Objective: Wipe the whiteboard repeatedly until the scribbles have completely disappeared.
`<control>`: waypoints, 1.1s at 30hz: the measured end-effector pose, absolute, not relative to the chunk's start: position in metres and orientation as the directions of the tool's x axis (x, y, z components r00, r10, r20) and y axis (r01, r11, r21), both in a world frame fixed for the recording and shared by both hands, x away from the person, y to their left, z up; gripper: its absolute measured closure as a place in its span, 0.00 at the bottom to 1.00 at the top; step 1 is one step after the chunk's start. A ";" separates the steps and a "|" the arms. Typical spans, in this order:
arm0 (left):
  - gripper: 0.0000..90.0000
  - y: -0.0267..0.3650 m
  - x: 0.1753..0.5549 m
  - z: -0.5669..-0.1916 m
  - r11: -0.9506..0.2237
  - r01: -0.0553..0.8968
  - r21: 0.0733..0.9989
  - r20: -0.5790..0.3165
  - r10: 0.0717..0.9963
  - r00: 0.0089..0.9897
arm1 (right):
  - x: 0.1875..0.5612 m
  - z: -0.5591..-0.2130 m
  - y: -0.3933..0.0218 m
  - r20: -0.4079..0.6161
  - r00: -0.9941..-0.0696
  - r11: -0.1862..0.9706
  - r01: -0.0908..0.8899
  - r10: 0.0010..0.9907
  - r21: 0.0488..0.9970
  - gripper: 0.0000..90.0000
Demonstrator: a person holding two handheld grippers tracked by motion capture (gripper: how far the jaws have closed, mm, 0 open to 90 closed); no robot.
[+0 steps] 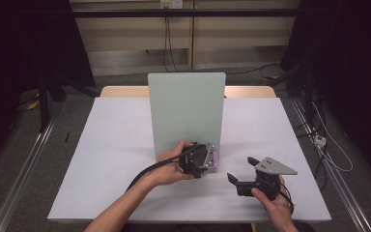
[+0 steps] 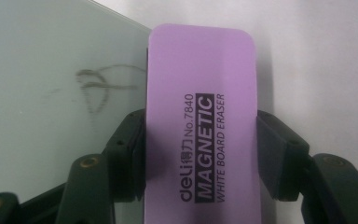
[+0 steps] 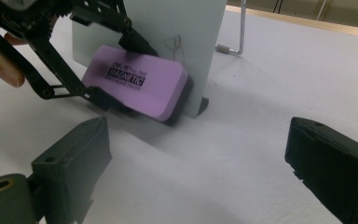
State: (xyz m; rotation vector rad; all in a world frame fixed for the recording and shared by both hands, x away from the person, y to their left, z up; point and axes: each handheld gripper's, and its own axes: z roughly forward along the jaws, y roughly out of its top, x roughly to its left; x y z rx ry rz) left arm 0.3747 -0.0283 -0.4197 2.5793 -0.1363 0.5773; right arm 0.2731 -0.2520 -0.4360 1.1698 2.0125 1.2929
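The left gripper (image 2: pixel 200 140) is clenched on a purple, rounded rectangular plastic whiteboard eraser (image 2: pixel 200 116), one black jaw on each long side, in the lower middle of the left gripper view. The eraser is at the lower right corner of the upright, pale grey-green glass whiteboard (image 1: pixel 186 111), near the centre of the high view. In the right gripper view its dark felt side seems to lean against the board close to the small black foot (image 3: pixel 204 105), but I cannot tell if the felt lies flat. A faint grey pen scribble (image 2: pixel 98 86) is on the board, left of the eraser. If the eraser stays tilted, only an edge will wipe and the scribble may remain. Too hard a push could tip the board backward or slide it on the white table cover (image 1: pixel 116 159). The right gripper (image 1: pixel 244 175) rests released, jaws apart and empty, at the lower right, so nothing steadies the board.
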 end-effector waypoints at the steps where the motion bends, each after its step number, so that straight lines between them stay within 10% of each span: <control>1: 0.46 -0.027 0.376 -0.416 -0.871 -0.197 0.450 0.434 0.020 0.901 | 0.273 -0.436 -0.252 0.056 -0.524 0.190 0.403 0.850 0.895 0.07; 9: 0.46 -0.005 0.388 -0.382 -0.827 -0.157 0.540 0.461 0.134 0.877 | 0.273 -0.436 -0.252 0.054 -0.523 0.190 0.403 0.851 0.895 0.07; 33: 0.46 -0.040 0.389 -0.417 -0.925 -0.096 0.367 0.237 -0.006 0.971 | 0.273 -0.436 -0.252 0.054 -0.524 0.192 0.403 0.850 0.895 0.07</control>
